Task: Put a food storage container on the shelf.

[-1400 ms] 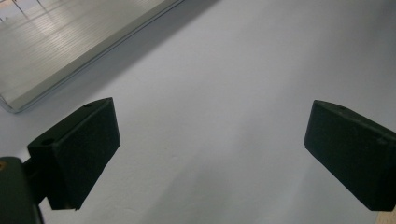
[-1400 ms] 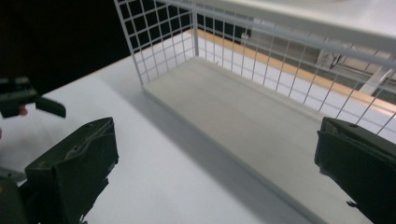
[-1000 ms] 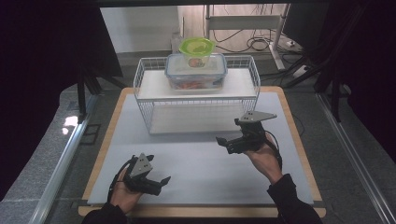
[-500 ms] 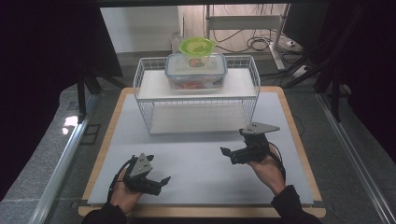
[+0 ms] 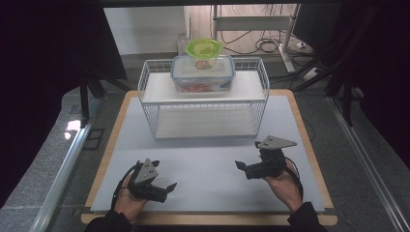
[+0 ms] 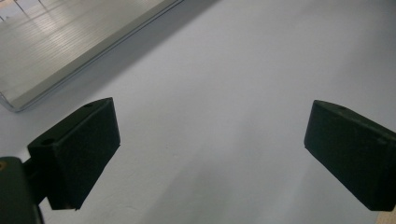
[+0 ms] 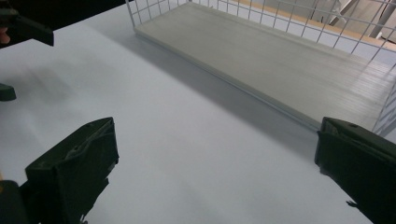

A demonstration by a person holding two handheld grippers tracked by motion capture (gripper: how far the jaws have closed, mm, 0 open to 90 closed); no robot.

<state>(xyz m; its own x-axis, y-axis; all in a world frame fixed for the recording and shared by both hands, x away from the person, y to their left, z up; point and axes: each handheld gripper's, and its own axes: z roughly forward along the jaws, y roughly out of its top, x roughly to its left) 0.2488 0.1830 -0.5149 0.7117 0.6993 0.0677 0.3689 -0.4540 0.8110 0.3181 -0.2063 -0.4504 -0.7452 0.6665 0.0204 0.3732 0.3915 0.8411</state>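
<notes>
A white wire rack (image 5: 203, 108) stands at the back of the white mat (image 5: 208, 159). On its top shelf sits a clear lidded food container (image 5: 203, 75) with a green-lidded tub (image 5: 203, 49) on top of it. My left gripper (image 5: 167, 190) rests low near the mat's front left, open, with nothing between its jaws (image 6: 210, 154). My right gripper (image 5: 240, 167) is held at the front right, open and empty, and its jaws point left toward the rack's lower shelf (image 7: 280, 60).
The mat lies on a wooden tabletop (image 5: 309, 145) whose edge shows around it. Metal rails (image 5: 67, 159) run along both sides. Cables (image 5: 270, 46) and a stand lie on the floor behind the table.
My right gripper has come down and back toward the front right of the mat. The left gripper has stayed where it was.
</notes>
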